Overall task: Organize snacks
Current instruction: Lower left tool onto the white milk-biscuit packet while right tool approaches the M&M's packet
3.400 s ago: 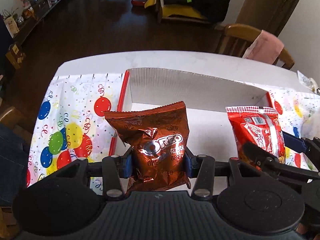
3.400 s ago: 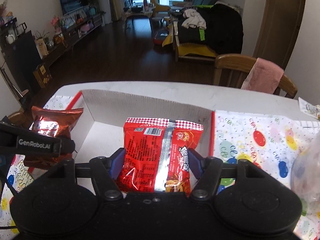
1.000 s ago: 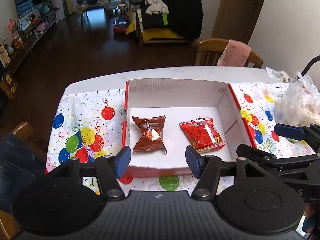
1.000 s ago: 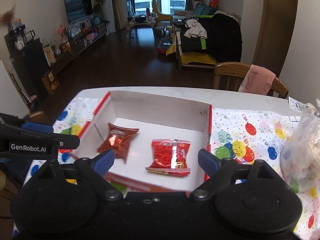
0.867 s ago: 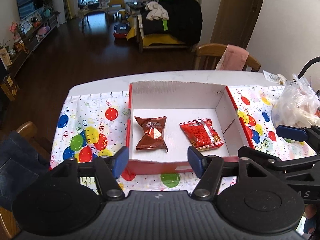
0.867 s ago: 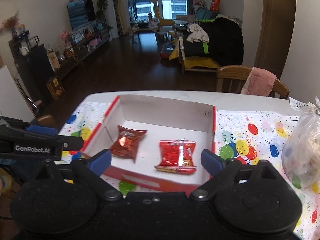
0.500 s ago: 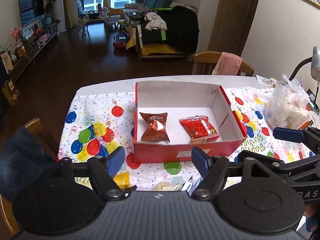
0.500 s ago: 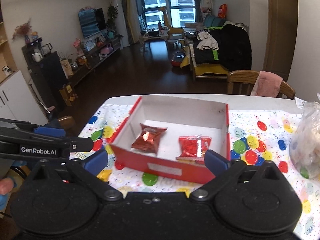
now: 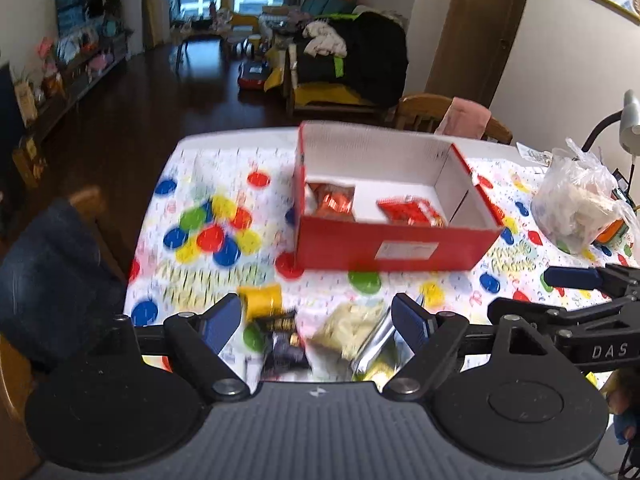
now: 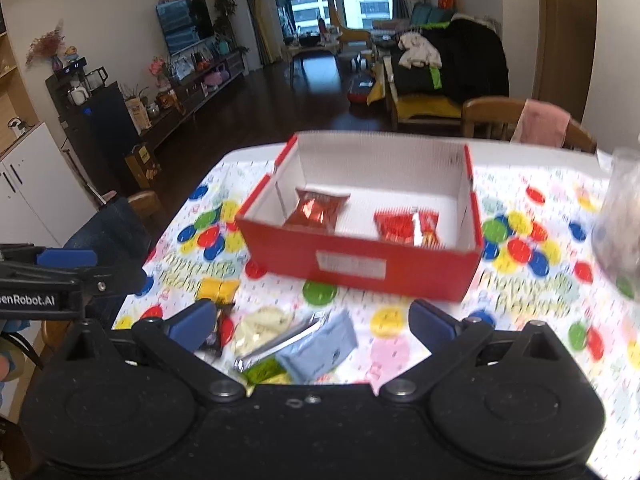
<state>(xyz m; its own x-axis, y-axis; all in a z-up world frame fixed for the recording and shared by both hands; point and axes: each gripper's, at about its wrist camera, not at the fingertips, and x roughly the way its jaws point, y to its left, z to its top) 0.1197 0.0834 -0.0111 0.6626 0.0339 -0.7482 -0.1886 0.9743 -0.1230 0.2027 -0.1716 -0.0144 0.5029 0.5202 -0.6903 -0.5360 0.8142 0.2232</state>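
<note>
Snacks (image 10: 280, 340) in crinkly foil wrappers lie before the cardboard box (image 10: 360, 264); both grippers' fingers gape apart, empty.

We see a home living room: a flat wall-mounted television (image 10: 184, 24), a clothes-heaped dark sofa (image 10: 448, 68), wooden dining chairs (image 10: 492, 118), dark wood floor (image 10: 256, 116).

I see the box (image 10: 362, 266) mid-worktop (image 10: 520, 312) with two packets (image 10: 318, 210) side by side inside; loose snacks (image 10: 280, 336) lie before it, a bag (image 9: 580, 208) to its right.
</note>
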